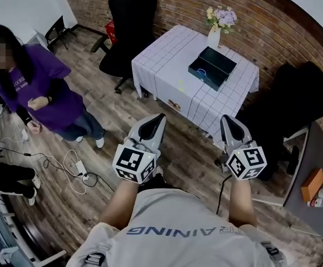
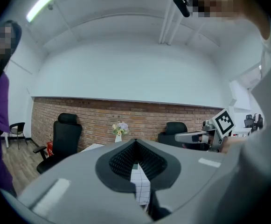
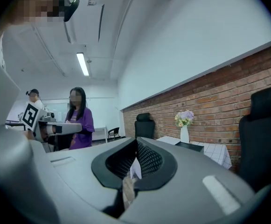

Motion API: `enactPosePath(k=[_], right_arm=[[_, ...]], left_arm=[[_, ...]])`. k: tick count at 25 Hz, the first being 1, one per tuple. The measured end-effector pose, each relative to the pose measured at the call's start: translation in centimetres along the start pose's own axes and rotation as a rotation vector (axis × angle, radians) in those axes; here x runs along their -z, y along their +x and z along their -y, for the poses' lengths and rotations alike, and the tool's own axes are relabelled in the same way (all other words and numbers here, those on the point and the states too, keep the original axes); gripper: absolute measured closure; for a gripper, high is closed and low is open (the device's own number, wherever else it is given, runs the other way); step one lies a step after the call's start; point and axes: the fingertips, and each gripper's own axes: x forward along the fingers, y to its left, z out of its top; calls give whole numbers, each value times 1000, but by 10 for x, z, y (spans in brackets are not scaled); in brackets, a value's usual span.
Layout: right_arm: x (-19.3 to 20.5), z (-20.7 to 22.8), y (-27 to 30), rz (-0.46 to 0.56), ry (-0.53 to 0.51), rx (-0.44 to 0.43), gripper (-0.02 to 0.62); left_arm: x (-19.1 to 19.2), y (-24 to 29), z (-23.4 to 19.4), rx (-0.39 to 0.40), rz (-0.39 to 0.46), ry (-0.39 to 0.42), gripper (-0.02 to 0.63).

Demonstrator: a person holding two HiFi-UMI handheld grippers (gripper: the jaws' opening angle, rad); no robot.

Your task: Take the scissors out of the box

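The left gripper (image 1: 157,118) and right gripper (image 1: 226,120), both closed and empty, point level toward the dark teal open box (image 1: 212,67), well apart on the white-checked cloth-covered table (image 1: 167,57). The scissors presumably lie inside the box, too small to make out.

Vase (image 1: 214,36) beside box (image 1: 212,67) (table (image 1: 167,65) front open).

The tabletop (image 1: 167,60) is covered in white cloth crossed by a thin dark grid. The box (image 1: 212,67) on it is coloured dark teal, with something blue inside. Lilac and pale yellow flowers (image 1: 221,17) are held in a white vase (image 1: 214,38). The brick wall (image 1: 250,15) is seen in red-brown, the plank floor (image 1: 111,110) in weathered brown. The left gripper (image 1: 160,117) and right gripper (image 1: 226,119) are finished in grey, each marked with black-and-white squares. A person's top (image 1: 36,88) is coloured purple.
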Motion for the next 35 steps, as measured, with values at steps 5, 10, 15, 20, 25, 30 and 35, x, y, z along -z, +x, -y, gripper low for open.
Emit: enactPosePath(k=[5,10,15,20,25,30,35], right_arm=[[-16,-7,56,2,-20,11,580],[-16,-15,100,-13,-31,36,580],[-13,-17,128,-42,-54,50,580],[-8,-1,146,-69,-55,56,580],[-8,29,169,-79,-46,43,580],[-18,86,201,-69,-38,9,580],[-27,159,231,-85,-56,2,580]], left_arm=[[-9,23,-52,21,1,-5,603],[-4,35,-94,40,-6,-10,603],[-5,51,-127,42,4,-22,603],[5,72,-138,47,-16,-45,603],[5,108,-146,27,-25,-54,603],[1,169,-145,-6,-22,-41,603],[4,248,-135,-16,-39,-37,603]])
